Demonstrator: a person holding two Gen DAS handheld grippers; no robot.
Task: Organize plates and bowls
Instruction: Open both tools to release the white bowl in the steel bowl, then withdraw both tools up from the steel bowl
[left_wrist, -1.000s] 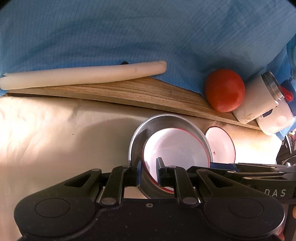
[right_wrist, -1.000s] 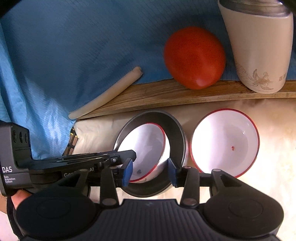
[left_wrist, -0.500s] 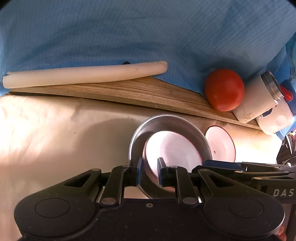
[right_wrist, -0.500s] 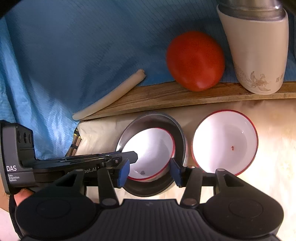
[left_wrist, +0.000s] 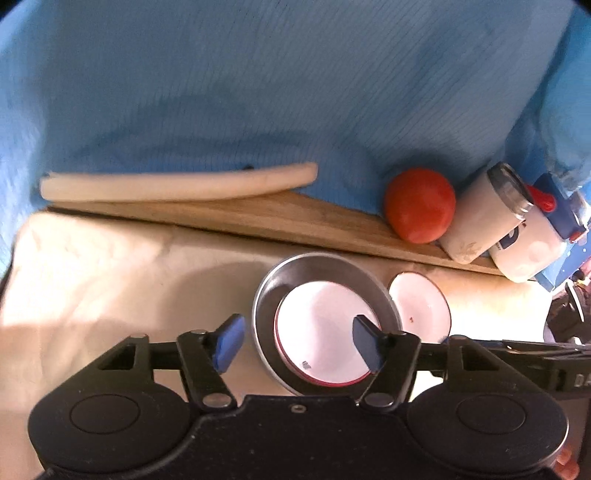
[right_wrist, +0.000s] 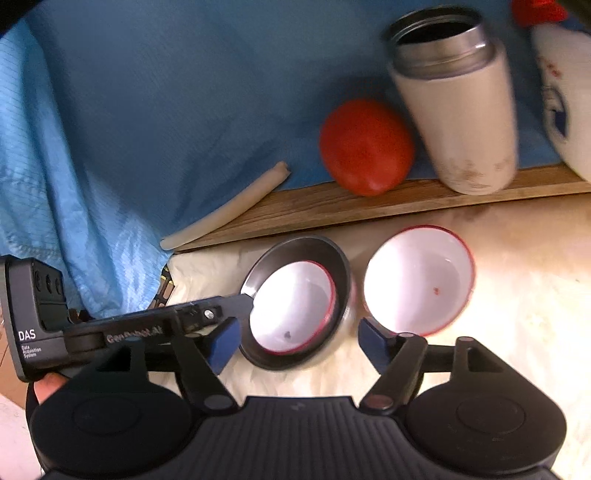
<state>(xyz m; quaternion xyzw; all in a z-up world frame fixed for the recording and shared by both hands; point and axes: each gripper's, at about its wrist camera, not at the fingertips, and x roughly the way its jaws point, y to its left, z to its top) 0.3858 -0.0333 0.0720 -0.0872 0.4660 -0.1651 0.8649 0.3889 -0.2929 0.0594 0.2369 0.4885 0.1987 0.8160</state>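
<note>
Sitting nested inside the metal bowl (right_wrist: 295, 302) on the counter (right_wrist: 517, 295), one white bowl (right_wrist: 291, 306) looks already put away, while a second white bowl (right_wrist: 419, 278) waits just beside it at three o'clock. The left gripper (left_wrist: 299, 341) and right gripper (right_wrist: 299, 341) have just been opening and now gape around the nested pair, pressing on nothing.

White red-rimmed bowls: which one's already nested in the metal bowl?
The left white bowl; it sits inside the metal bowl. The right white bowl stands alone on the cloth beside it.
</note>
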